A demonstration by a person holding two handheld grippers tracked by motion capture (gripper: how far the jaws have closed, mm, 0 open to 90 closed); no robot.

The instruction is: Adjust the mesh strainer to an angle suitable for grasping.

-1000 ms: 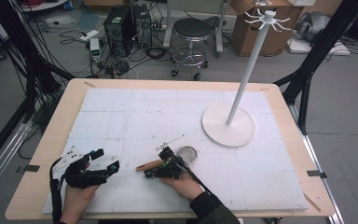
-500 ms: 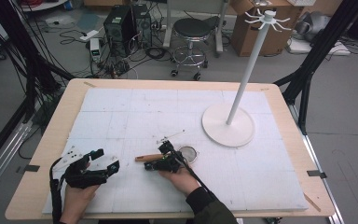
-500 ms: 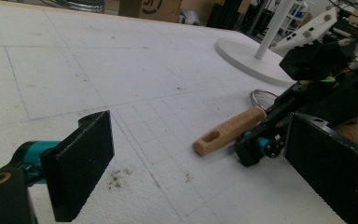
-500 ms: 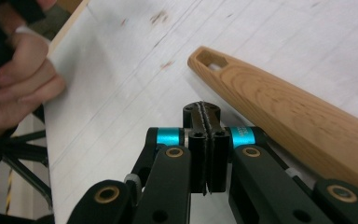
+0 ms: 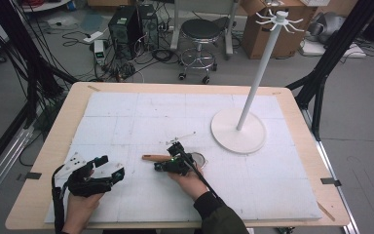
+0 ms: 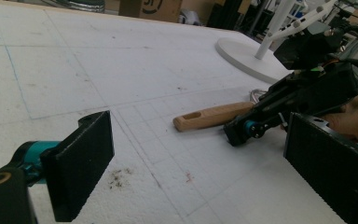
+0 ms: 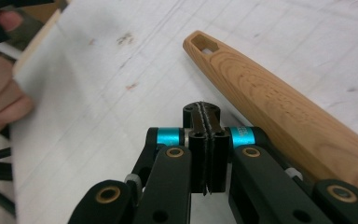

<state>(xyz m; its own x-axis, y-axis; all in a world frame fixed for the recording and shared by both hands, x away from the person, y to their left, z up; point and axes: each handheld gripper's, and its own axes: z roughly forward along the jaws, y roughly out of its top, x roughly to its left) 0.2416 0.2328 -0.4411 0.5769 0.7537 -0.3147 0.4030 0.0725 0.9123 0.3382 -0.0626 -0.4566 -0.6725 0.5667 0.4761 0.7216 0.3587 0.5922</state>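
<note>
Wooden handle, one, is laid on the foam board just beside the clenched, empty right gripper, shifted leftward since earlier. Left gripper is released.

A wooden table carries a white foam board marked in a faint grid, covering nearly all of the top. On the board, far right, stands the round white base of a stand whose pole rises upright. Near the middle lies a wooden handle, flat, its free end pointing left. Small dark specks dot the board near left.
</note>
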